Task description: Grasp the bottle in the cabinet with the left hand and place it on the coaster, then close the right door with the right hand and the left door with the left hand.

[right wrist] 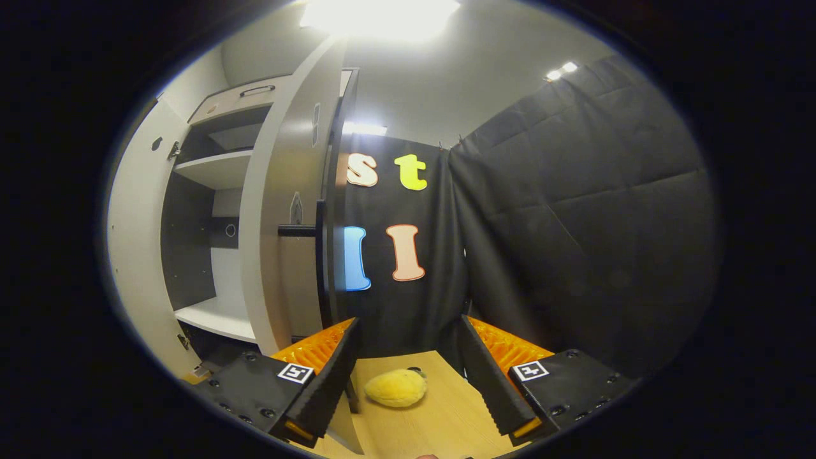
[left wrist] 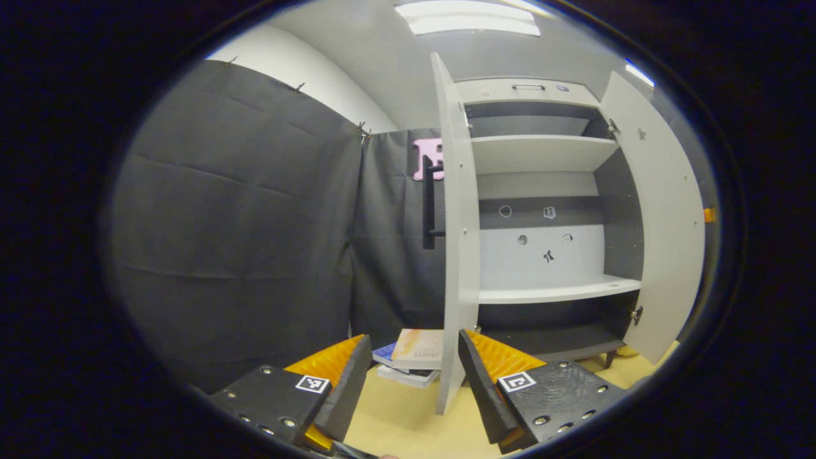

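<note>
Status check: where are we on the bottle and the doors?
Done: unclear. The cabinet shelves visible here hold no bottle, and no coaster is in view.
In hand: nothing; left tongs and right tongs are both open.
Left: both doors, since the left door and right door stand open.

A light wooden tabletop [left wrist: 408, 414] carries the grey cabinet [left wrist: 542, 191] — its shelves [left wrist: 554, 292] bare, both doors swung open. A small stack of books [left wrist: 411, 360] lies on the wood beside the cabinet's left door [left wrist: 456, 255]. In the right gripper view, a yellow plush toy [right wrist: 395, 387] rests on the tabletop near the right door [right wrist: 280, 223].
</note>
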Tool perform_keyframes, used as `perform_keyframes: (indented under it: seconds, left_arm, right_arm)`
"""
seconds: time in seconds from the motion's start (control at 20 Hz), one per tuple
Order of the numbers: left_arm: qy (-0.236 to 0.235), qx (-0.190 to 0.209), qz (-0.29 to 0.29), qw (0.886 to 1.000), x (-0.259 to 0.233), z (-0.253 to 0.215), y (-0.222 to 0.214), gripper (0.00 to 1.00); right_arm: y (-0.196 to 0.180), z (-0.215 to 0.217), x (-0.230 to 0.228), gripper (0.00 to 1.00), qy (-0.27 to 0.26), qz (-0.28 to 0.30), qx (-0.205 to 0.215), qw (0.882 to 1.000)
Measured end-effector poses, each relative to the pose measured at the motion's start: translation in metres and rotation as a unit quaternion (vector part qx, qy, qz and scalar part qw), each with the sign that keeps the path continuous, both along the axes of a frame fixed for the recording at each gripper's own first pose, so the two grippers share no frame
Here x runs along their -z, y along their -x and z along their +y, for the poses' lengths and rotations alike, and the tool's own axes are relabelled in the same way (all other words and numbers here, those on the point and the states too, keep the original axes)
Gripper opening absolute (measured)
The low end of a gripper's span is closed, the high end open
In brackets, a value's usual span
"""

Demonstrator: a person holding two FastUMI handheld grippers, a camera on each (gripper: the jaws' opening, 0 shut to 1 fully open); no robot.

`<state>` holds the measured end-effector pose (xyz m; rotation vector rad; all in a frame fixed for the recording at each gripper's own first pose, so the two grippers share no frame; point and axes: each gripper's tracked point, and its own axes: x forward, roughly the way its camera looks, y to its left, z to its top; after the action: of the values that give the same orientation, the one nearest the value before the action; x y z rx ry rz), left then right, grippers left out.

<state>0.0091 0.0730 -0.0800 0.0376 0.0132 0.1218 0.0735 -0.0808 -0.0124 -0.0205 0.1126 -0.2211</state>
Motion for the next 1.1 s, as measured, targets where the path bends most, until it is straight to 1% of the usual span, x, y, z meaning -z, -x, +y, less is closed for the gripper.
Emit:
perform_keyframes:
  seconds: [0.25, 0.4, 0.45, 0.5, 0.65, 0.7, 0.9, 1.1]
  left_arm:
    - [0.003, -0.006, 0.005, 1.000, 0.001, 0.030, -0.018, 0.87]
    - [0.000, -0.006, -0.002, 1.000, -0.001, 0.041, -0.030, 0.87]
    - [0.000, -0.004, -0.003, 1.000, -0.001, 0.044, -0.034, 0.80]
    - [0.001, -0.002, -0.004, 1.000, -0.001, 0.046, -0.037, 0.87]
    - [0.005, 0.009, -0.004, 1.000, 0.000, 0.046, -0.044, 0.87]
    - [0.004, 0.012, -0.003, 1.000, 0.002, 0.046, -0.047, 0.87]
    - [0.002, 0.020, -0.003, 1.000, 0.003, 0.049, -0.054, 0.87]
    - [0.004, 0.022, -0.003, 1.000, 0.003, 0.057, -0.055, 0.87]
  right_arm:
    - [0.003, 0.017, -0.006, 0.97, 0.041, -0.005, -0.003, 0.999]
    - [0.006, 0.036, -0.005, 0.97, 0.029, -0.006, -0.016, 0.999]
    - [0.007, 0.043, -0.004, 0.97, 0.025, -0.007, -0.021, 0.999]
    - [0.007, 0.050, -0.004, 0.97, 0.025, -0.007, -0.023, 0.999]
    - [0.009, 0.063, -0.004, 0.97, 0.026, -0.010, -0.023, 0.999]
    - [0.009, 0.070, -0.003, 0.91, 0.027, -0.009, -0.027, 0.999]
    - [0.007, 0.093, -0.002, 0.92, 0.025, -0.009, -0.044, 0.999]
    - [0.000, 0.123, 0.000, 0.92, 0.026, -0.012, -0.074, 0.997]
